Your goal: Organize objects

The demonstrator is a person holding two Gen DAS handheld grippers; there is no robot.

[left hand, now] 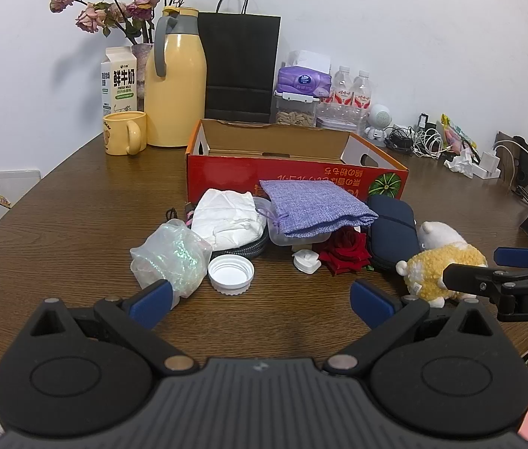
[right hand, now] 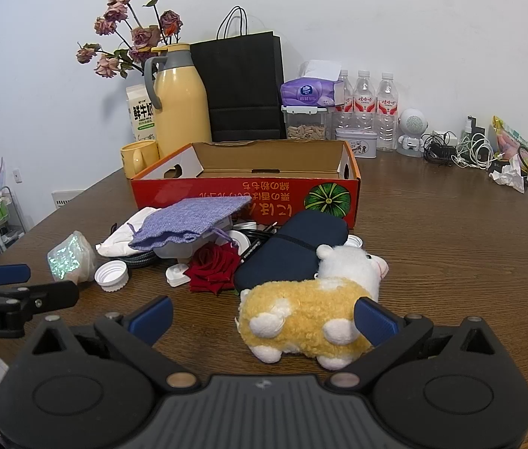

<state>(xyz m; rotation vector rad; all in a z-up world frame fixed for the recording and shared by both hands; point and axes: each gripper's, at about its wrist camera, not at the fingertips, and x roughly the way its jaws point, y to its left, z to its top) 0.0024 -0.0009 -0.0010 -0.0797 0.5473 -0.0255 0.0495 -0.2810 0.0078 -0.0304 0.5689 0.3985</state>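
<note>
Yellow-and-white plush sheep (right hand: 307, 320) lies on the table (right hand: 451, 243) directly ahead of my right gripper (right hand: 262, 318), long axis crosswise between its spread jaws; my left gripper (left hand: 260, 299), also released, sits farther off.

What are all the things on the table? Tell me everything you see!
cardboard box: 1, red, open, table middle
plush sheep: 1, yellow and white, front right
rose: 1, red, beside the sheep
pouch: 1, purple, atop the pile
case: 1, navy, behind the sheep
bottle cap: 1, white, front left
plastic bag: 1, clear, glittery, left
thermos: 1, yellow, back left
mug: 1, yellow, beside the thermos
milk carton: 1, white, back left
paper bag: 1, black, back
water bottles: 3, clear, back right
left gripper: jaws open
right gripper: jaws open, around the sheep
</note>
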